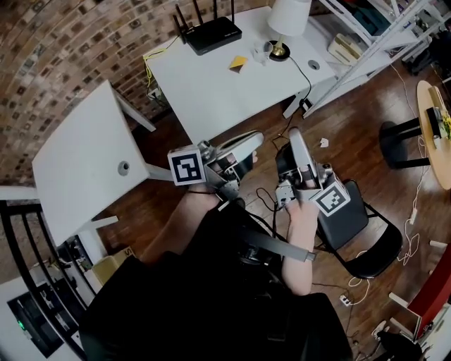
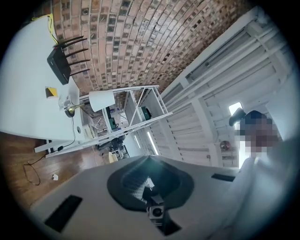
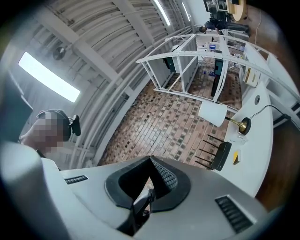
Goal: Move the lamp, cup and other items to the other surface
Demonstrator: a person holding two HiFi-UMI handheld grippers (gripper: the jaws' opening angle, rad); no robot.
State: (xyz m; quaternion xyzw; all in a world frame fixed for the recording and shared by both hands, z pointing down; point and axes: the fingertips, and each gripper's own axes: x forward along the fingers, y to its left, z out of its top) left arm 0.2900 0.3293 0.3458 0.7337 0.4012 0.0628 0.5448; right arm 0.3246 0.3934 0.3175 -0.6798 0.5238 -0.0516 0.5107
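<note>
Lamp (image 1: 287,20), cup (image 1: 263,51), yellow item (image 1: 238,63) and router (image 1: 211,32) all sit on the far tabletop (image 1: 211,95), grouped at its back edge near the brick wall (image 1: 63,49). Cup is just beside the lamp base, and the yellow item is between cup and router. Lamp cord (image 1: 301,74) runs off the tabletop's right side toward the floor (image 1: 352,127). Left claw (image 1: 252,138) is clenched, jaws together with nothing between them. It is held out in front of the person, aimed toward that tabletop and short of it, touching nothing there. Right claw (image 1: 296,135) is likewise clenched and empty, near the left one and apart from every item. Second tabletop (image 1: 77,169) stands to the left, its corner near the first. Black chair (image 1: 363,233) is below the right hand (image 1: 304,211). Both gripper views tilt upward, showing the white rack (image 2: 140,101), with the lamp and router at the edge of frame.
</note>
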